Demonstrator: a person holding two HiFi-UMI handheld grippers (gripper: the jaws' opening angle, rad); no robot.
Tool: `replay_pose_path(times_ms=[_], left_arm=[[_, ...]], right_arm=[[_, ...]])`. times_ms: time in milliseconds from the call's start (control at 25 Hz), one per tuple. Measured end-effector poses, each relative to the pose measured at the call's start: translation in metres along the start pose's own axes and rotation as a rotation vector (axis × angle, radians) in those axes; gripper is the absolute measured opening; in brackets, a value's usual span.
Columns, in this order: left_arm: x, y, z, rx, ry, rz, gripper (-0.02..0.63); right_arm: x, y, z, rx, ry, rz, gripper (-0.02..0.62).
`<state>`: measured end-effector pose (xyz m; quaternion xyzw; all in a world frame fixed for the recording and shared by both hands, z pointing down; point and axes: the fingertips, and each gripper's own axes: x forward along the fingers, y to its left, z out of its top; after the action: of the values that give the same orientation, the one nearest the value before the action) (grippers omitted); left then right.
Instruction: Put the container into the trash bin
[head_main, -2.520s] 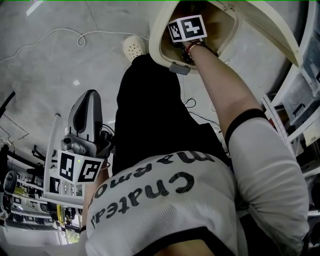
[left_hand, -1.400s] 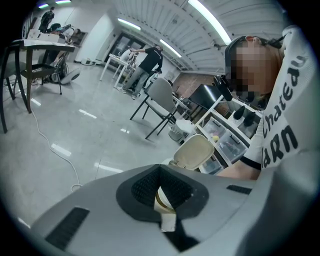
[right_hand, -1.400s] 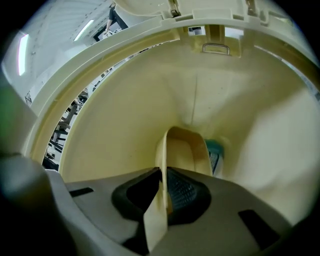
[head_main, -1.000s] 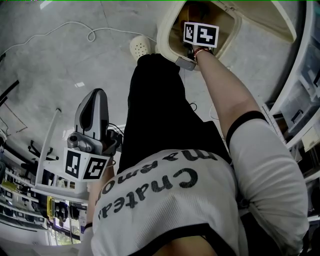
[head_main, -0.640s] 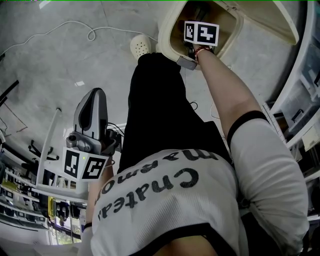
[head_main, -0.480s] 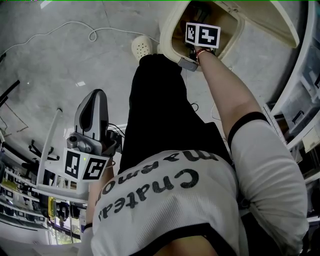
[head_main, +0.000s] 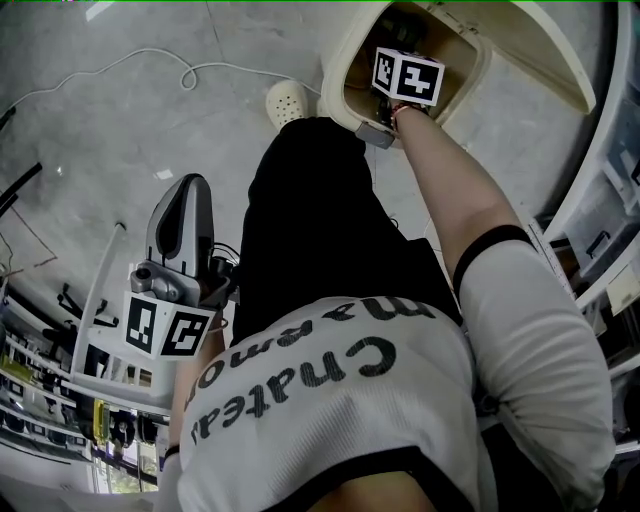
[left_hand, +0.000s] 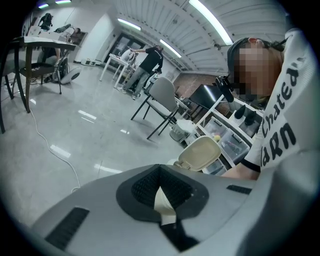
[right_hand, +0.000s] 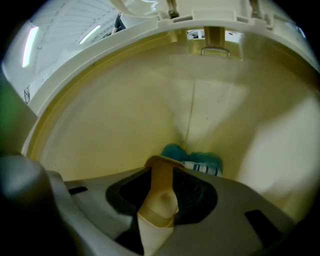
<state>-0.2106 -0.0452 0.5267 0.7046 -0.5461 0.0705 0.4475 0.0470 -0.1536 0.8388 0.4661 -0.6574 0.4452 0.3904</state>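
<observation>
A cream trash bin (head_main: 340, 70) stands on the floor with its lid (head_main: 540, 50) raised. My right gripper (head_main: 400, 45) reaches down into the bin's mouth, its tips hidden below the marker cube. The right gripper view looks along that gripper (right_hand: 162, 175) at the bin's inner wall (right_hand: 100, 115). The jaws stand open with nothing between them. A teal and white container (right_hand: 200, 162) lies at the bin's bottom, just beyond the tips and apart from them. My left gripper (head_main: 185, 205) hangs shut and empty by the person's left side. From the left gripper (left_hand: 162, 192) the bin (left_hand: 200, 152) shows farther off.
A white cable (head_main: 180, 75) loops over the grey floor, and a pale shoe (head_main: 290, 100) stands beside the bin. White shelving (head_main: 600, 200) runs along the right and a white rack (head_main: 100, 300) stands at the left. Chairs (left_hand: 160, 97) and a person (left_hand: 147, 62) are far off.
The right gripper's marker cube has tilted a little inside the bin's mouth. The left gripper has stayed where it was.
</observation>
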Motion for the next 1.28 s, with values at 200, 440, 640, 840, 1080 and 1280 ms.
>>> replay_pose_path(times_ms=[200, 440, 640, 840, 1080, 1280], left_arm=[[0.002, -0.003, 0.01, 0.031, -0.029, -0.009, 0.023], [-0.013, -0.026, 0.022, 0.041, -0.036, -0.026, 0.023], [-0.029, -0.044, 0.03, 0.056, -0.049, -0.024, 0.023], [-0.048, -0.063, 0.045, 0.044, -0.088, -0.023, 0.023], [-0.063, -0.117, 0.094, 0.083, -0.164, -0.082, 0.023], [-0.068, -0.18, 0.149, 0.144, -0.274, -0.173, 0.023]], right_arm=[[-0.011, -0.003, 0.021, 0.01, -0.079, -0.014, 0.141], [-0.056, 0.007, 0.057, -0.082, -0.204, -0.042, 0.138], [-0.09, 0.009, 0.076, -0.176, -0.258, -0.055, 0.138], [-0.143, 0.037, 0.083, -0.176, -0.284, 0.021, 0.138], [-0.266, 0.081, 0.103, -0.119, -0.379, 0.192, 0.138], [-0.373, 0.097, 0.139, -0.021, -0.511, 0.281, 0.138]])
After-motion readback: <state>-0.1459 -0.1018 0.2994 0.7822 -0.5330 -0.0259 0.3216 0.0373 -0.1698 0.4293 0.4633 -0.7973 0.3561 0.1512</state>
